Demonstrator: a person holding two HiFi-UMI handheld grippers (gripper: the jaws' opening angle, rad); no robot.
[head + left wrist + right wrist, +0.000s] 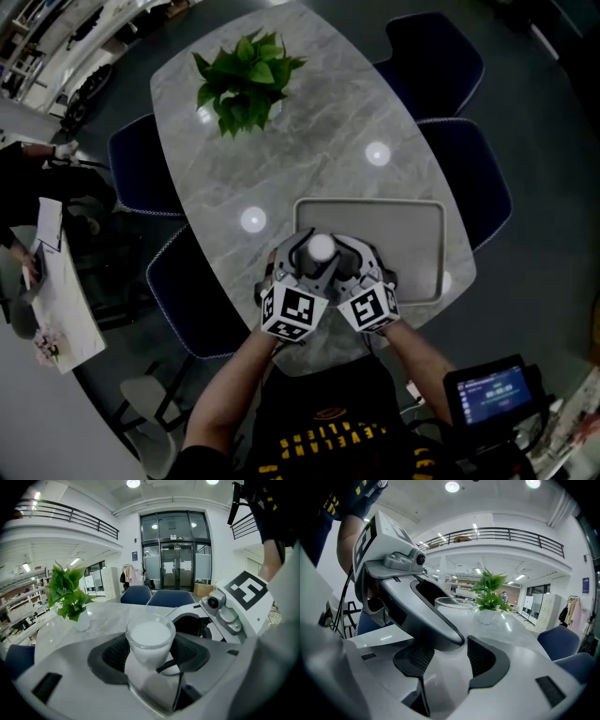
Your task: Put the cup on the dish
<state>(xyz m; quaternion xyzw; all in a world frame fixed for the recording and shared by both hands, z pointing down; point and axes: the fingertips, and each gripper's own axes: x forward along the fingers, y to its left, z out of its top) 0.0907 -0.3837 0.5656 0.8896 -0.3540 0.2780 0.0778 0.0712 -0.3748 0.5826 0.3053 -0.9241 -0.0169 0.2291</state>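
A clear cup [321,247] with a white filling is upright between the jaws of my left gripper [314,253], which is shut on it. In the left gripper view the cup [149,639] fills the gap between the dark pads [112,654]. It hovers at the near left corner of the grey rectangular dish [412,234]; I cannot tell whether it touches the dish. My right gripper [361,259] is close on the right, open and holding nothing. In its own view the right gripper [445,660] shows bare table between its jaws, with the cup rim [457,603] just beyond.
A potted green plant [246,80] stands at the far end of the marble table [328,122]. Blue chairs [441,61] [141,173] ring the table. A small screen [497,389] sits near my right elbow.
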